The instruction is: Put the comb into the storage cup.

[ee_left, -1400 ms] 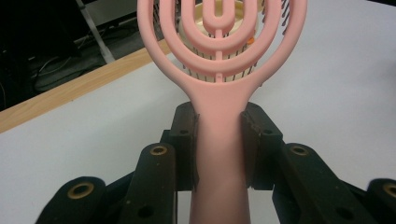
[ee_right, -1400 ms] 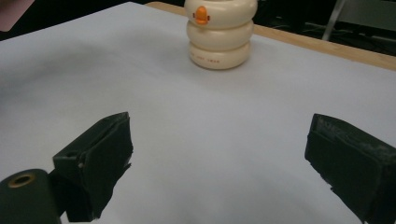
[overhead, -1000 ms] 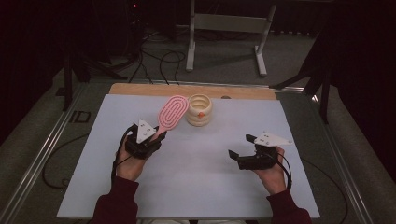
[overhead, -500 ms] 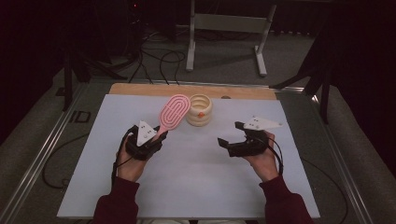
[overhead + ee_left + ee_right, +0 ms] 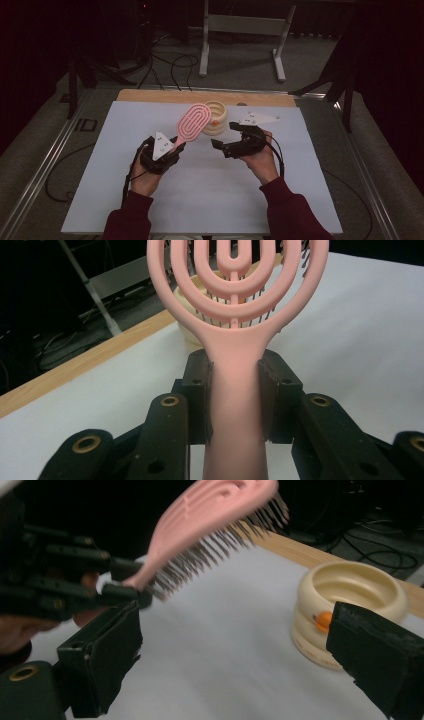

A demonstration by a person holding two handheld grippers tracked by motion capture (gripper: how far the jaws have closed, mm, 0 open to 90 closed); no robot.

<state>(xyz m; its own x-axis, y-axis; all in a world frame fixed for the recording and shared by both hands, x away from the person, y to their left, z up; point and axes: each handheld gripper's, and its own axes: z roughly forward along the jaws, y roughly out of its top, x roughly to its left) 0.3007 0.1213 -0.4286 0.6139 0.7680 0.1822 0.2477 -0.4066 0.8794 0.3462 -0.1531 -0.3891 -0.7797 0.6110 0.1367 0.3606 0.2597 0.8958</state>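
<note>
A pink hairbrush (image 5: 192,123) with an oval slotted head is held up off the table, bristles facing down and right. My left gripper (image 5: 176,146) is shut on its handle (image 5: 235,390), both pads pressed against it. The brush (image 5: 210,515) reaches toward a cream ringed bowl (image 5: 216,117) with an orange dot, which stands at the back of the white table. My right gripper (image 5: 222,136) is open, just right of the brush head and in front of the bowl (image 5: 350,600). Nothing lies between its pads (image 5: 117,645).
The white tabletop (image 5: 210,195) ends in a wooden strip (image 5: 200,96) at the back. Beyond it stand a metal frame (image 5: 245,30) and cables on a dark floor. A metal rail (image 5: 45,160) runs along the left side.
My right gripper has moved left and toward the back, from the table's right side to just beside the brush head. The left gripper and brush have barely moved.
</note>
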